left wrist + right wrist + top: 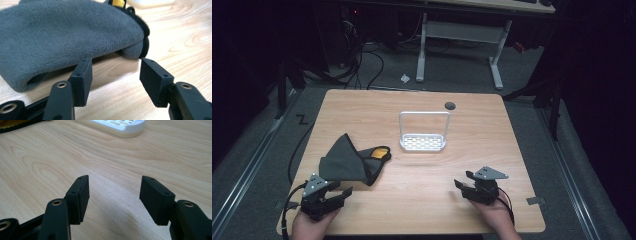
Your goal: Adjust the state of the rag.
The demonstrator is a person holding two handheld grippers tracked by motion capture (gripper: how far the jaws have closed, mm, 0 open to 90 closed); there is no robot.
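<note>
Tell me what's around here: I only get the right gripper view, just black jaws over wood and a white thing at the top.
Observer: That white thing is a slotted rack with a tall wire handle arching over it, mid-table.
Operator: And the dark strip in my top-left corner?
Observer: It's the edge of a grey fleece cloth, folded, with yellow peeking out on the rack's side.
Operator: Is the other hand doing anything?
Observer: The left gripper sits just short of that cloth, jaws open, nothing between them.
</note>
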